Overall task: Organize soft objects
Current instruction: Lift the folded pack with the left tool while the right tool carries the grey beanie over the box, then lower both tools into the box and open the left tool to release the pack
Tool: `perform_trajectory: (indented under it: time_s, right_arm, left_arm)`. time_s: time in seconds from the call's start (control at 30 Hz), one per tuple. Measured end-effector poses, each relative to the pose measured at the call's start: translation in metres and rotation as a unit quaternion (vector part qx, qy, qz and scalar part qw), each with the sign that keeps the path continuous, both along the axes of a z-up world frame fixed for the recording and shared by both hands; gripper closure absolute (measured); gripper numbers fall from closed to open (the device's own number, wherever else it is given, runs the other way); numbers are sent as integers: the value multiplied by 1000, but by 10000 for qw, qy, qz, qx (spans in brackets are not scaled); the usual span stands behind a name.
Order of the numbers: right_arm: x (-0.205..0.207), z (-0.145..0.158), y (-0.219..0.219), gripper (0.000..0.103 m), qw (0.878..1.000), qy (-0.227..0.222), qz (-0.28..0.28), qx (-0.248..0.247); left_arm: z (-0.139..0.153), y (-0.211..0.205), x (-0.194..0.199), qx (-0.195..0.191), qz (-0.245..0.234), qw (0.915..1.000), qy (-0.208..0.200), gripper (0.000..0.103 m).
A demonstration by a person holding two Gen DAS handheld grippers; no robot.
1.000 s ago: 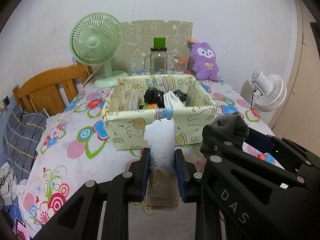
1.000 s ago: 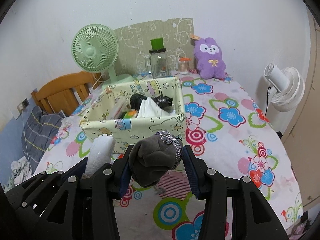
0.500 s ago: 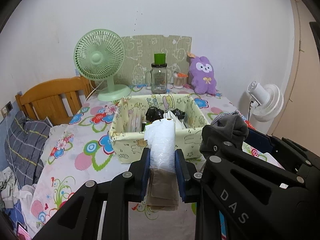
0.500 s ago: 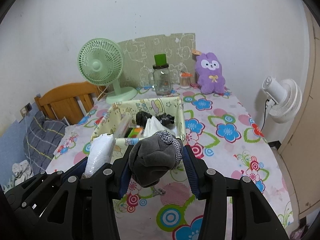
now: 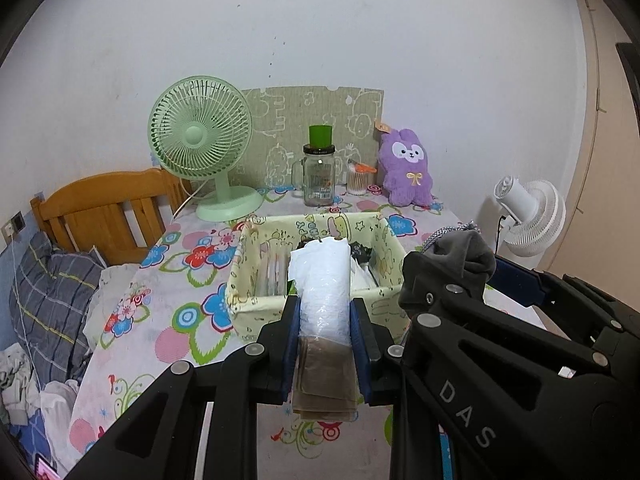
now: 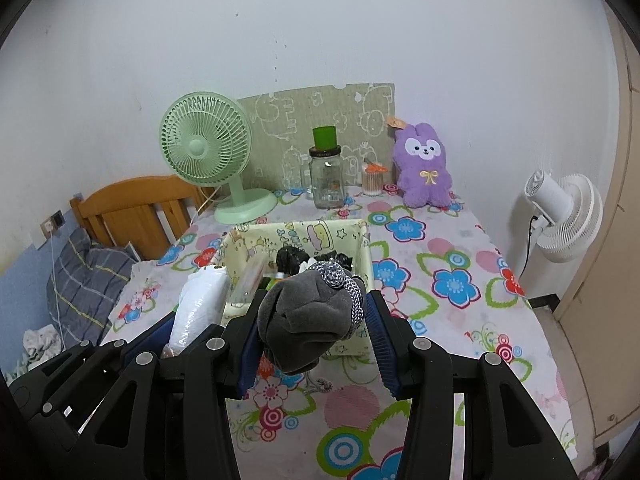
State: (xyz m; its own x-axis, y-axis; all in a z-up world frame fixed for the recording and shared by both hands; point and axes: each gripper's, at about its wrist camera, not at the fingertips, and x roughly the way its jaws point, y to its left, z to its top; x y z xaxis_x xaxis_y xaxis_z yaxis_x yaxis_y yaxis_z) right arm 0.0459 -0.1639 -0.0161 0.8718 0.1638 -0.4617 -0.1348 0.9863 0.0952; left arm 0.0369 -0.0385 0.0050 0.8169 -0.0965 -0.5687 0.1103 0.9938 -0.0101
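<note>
My left gripper (image 5: 325, 312) is shut on a roll of white plastic bags (image 5: 324, 280), with brown folded bags hanging below it. My right gripper (image 6: 314, 312) is shut on a grey soft bundle with a silver braided trim (image 6: 312, 312). Both are held side by side above the flowered table, in front of a pale yellow fabric basket (image 5: 244, 292) (image 6: 362, 248) that holds black and white soft items. The grey bundle (image 5: 460, 252) shows at the right of the left wrist view, and the white roll (image 6: 198, 304) at the left of the right wrist view.
At the back of the table stand a green fan (image 5: 200, 136), a glass jar with a green cap (image 5: 319, 176), a small cotton-swab jar (image 5: 357, 178) and a purple plush rabbit (image 5: 406, 168). A wooden headboard (image 5: 108, 208) and bedding lie left. A white fan (image 6: 564, 216) stands right.
Both grippers have risen with their loads still held. The basket and table now sit lower and farther in both views.
</note>
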Motion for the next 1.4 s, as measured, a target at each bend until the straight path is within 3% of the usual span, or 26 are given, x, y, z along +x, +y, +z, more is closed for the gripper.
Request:
perform_trajectory:
  time_s: [1.4]
  right_arm:
    - [87,9,5,51,9998,-84,194,54]
  left_arm:
    - [-3,7,94,16,199,9998,25,79]
